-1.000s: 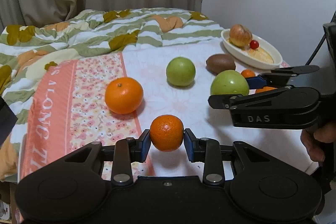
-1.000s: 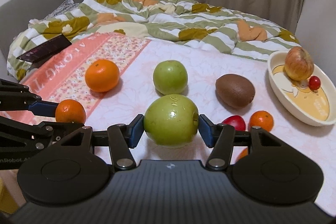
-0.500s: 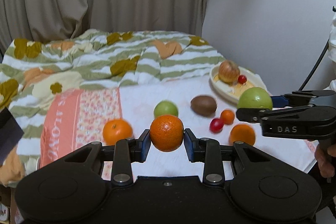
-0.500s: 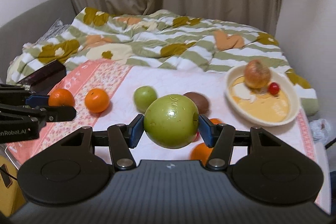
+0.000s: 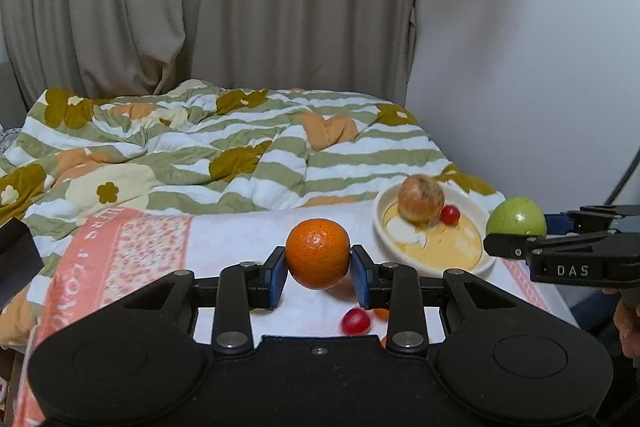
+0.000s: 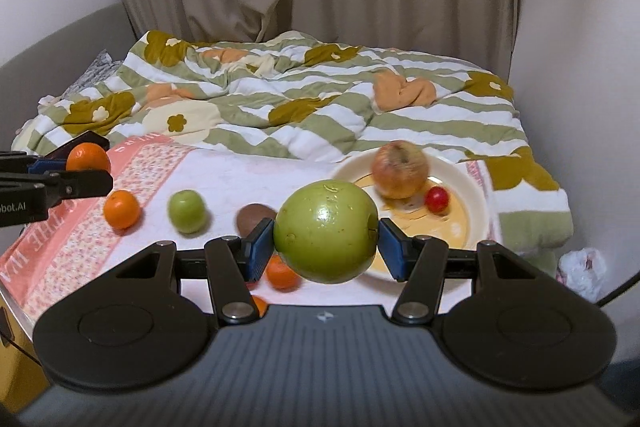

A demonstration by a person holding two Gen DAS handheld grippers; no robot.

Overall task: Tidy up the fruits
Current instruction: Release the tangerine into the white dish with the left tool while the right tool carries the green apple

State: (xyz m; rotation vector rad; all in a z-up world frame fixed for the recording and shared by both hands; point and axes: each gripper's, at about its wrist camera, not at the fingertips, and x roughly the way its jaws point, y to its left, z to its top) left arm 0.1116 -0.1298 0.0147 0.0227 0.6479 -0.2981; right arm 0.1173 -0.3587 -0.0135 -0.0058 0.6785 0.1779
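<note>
Fruit sat in both grippers, up above the bed (image 6: 248, 171). The left hand-held gripper (image 5: 318, 269) pinched an orange (image 5: 317, 253). The right hand-held gripper (image 6: 326, 243) pinched a green apple (image 6: 326, 231). A bowl (image 6: 478, 203) at the far right held a red apple (image 6: 400, 169) and a tomato (image 6: 437, 199).

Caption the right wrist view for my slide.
Right gripper holds a green apple above the fruit-strewn bed, near the plate.
</note>
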